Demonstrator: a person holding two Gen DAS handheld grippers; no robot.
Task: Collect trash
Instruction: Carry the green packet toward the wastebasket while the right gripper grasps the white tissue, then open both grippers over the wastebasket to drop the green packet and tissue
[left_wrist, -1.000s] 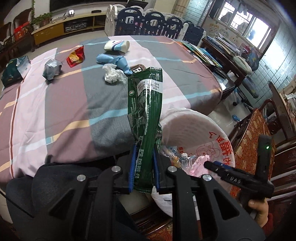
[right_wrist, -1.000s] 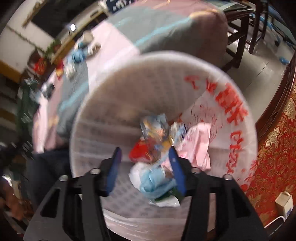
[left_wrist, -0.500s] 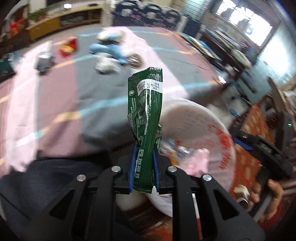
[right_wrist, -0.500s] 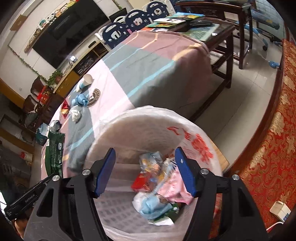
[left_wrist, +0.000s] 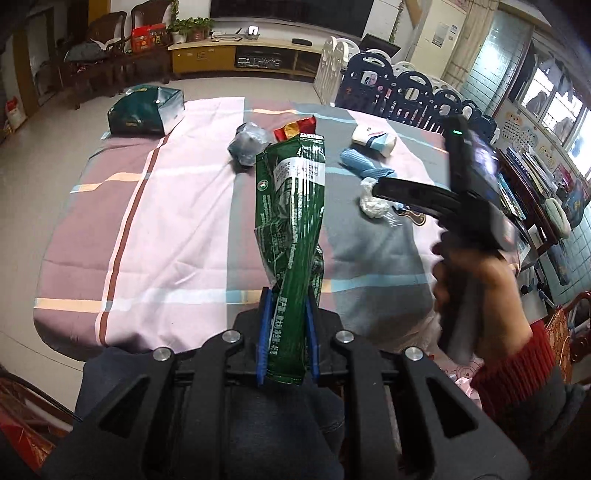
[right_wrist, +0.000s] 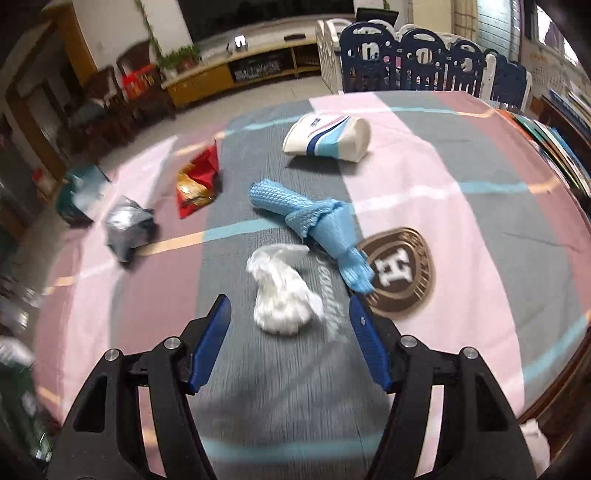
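My left gripper (left_wrist: 286, 328) is shut on a long green foil wrapper (left_wrist: 293, 229) that stands upright above the near table edge. My right gripper (right_wrist: 290, 317) is open over the table, its jaws either side of a crumpled white tissue (right_wrist: 282, 295), (left_wrist: 373, 201). Further trash lies on the table: a blue cloth (right_wrist: 314, 221), a flattened paper cup (right_wrist: 328, 138), a red snack wrapper (right_wrist: 195, 184) and a grey crumpled bag (right_wrist: 127, 225). From the left wrist view the right gripper (left_wrist: 417, 192) is held by a hand at the right.
A striped pink and grey cloth (left_wrist: 177, 221) covers the table. A green box (left_wrist: 146, 110) sits at its far left corner. Blue and white chairs (left_wrist: 406, 88) stand behind the table; a bookshelf (left_wrist: 532, 177) is at the right.
My right gripper has swung from above the white trash bag up to the table and now frames the white tissue. My left gripper still holds the green wrapper; its view has turned left, away from the bag.
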